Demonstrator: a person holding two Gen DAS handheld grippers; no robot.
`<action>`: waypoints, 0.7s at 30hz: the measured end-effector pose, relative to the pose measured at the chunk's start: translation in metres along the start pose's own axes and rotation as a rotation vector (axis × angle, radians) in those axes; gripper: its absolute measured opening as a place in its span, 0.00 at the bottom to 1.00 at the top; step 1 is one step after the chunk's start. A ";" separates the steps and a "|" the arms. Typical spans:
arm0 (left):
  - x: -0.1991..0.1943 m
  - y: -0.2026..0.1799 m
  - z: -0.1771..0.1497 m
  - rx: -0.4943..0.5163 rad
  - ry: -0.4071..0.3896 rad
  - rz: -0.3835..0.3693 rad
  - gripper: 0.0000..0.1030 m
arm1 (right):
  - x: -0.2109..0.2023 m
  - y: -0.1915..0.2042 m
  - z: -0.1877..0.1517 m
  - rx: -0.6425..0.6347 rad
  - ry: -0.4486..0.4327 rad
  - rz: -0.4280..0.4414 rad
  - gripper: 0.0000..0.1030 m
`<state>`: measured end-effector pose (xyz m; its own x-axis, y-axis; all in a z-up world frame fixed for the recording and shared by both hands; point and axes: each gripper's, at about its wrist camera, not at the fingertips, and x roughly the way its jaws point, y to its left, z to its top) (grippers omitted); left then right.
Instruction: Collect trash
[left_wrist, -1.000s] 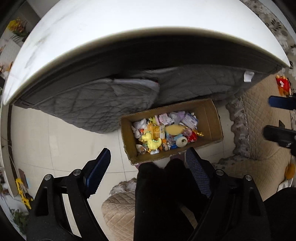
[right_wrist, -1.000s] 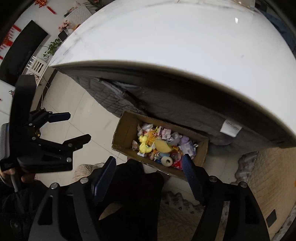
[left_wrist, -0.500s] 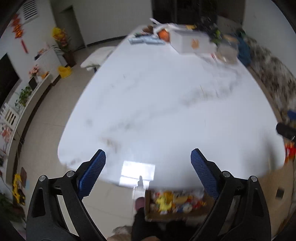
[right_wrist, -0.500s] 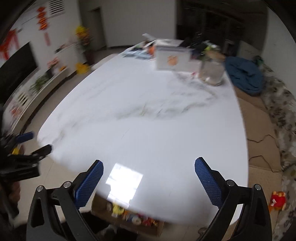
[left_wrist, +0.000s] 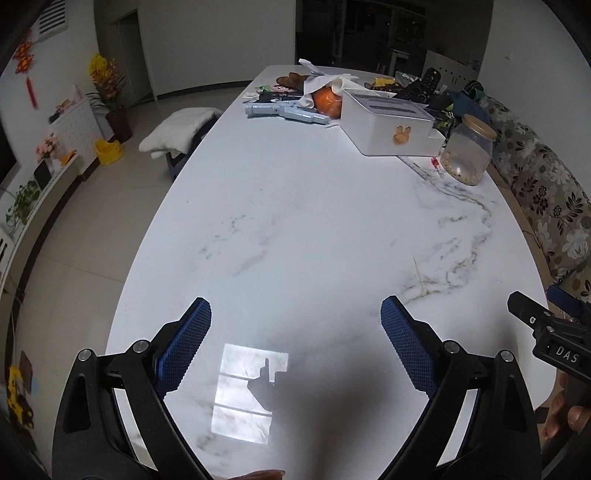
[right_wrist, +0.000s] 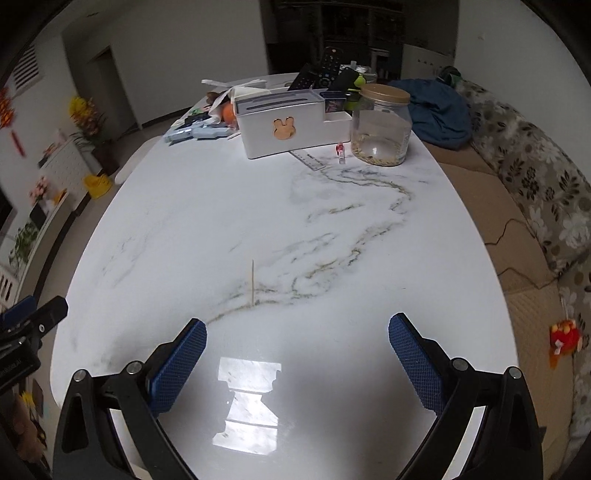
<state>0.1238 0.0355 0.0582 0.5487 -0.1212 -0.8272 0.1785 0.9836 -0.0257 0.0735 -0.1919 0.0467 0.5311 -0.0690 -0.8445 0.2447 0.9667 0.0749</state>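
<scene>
A: Toothpick-thin wooden stick (right_wrist: 252, 282) is seen lying flat on the white marble counter (right_wrist: 280, 229), at about 11 o'clock from the right gripper (right_wrist: 297, 363) and 1 o'clock from the left gripper (left_wrist: 295, 350).

B: That stick is judged the likeliest piece of trash; it lies alone, well apart from the clutter at 12 o'clock.

A: How are the jaws held?

B: Both pairs are spread wide with nothing between them, probably kept apart so something this slim can be straddled from above.

A: Is any writing legible?

B: "DAS" can be read on the right gripper's body in the left wrist view. The white plastic storage box (right_wrist: 284, 127) carries only a tan rabbit-shaped badge, no words. The clear jar with a gold lid (right_wrist: 382, 125) is set just beside it, likely stored, not discarded.
</scene>
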 end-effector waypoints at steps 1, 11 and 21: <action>0.005 0.004 0.004 0.003 0.004 -0.002 0.88 | 0.003 0.006 0.004 0.003 -0.002 -0.015 0.95; 0.035 0.034 0.030 -0.018 0.028 0.010 0.88 | 0.026 0.041 0.019 -0.026 0.003 -0.077 0.95; 0.045 0.028 0.029 0.002 0.031 0.021 0.88 | 0.031 0.045 0.029 -0.042 -0.002 -0.075 0.95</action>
<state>0.1776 0.0537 0.0363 0.5268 -0.0960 -0.8446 0.1683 0.9857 -0.0070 0.1251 -0.1575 0.0393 0.5137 -0.1424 -0.8461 0.2502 0.9681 -0.0110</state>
